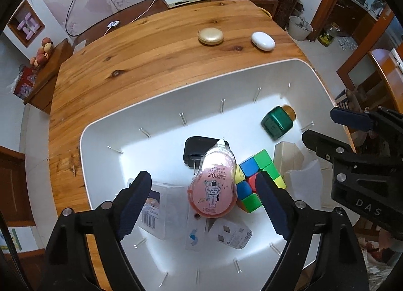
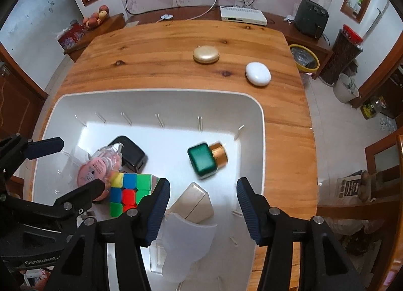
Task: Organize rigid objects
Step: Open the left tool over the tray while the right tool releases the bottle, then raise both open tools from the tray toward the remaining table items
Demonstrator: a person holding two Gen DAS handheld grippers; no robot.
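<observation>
A white bin (image 1: 226, 86) stands on the wooden table (image 1: 151, 51). In it a pink correction-tape dispenser (image 1: 214, 185) lies between the fingers of my left gripper (image 1: 204, 205), which is open, with a gap on both sides. Beside the tape are a colour cube (image 1: 254, 172) and a black charger (image 1: 199, 147). A green bottle (image 2: 205, 158) with a gold cap lies on its side, blurred, just beyond my right gripper (image 2: 204, 211). That gripper is open and holds nothing; a beige box (image 2: 196, 200) lies under it.
A gold compact (image 2: 206, 54) and a white oval case (image 2: 258, 74) sit on the table behind the bin. A clear barcoded box (image 1: 156, 205) and a white plug pack (image 1: 231, 235) lie on the bin floor. The two grippers hang close together over the bin.
</observation>
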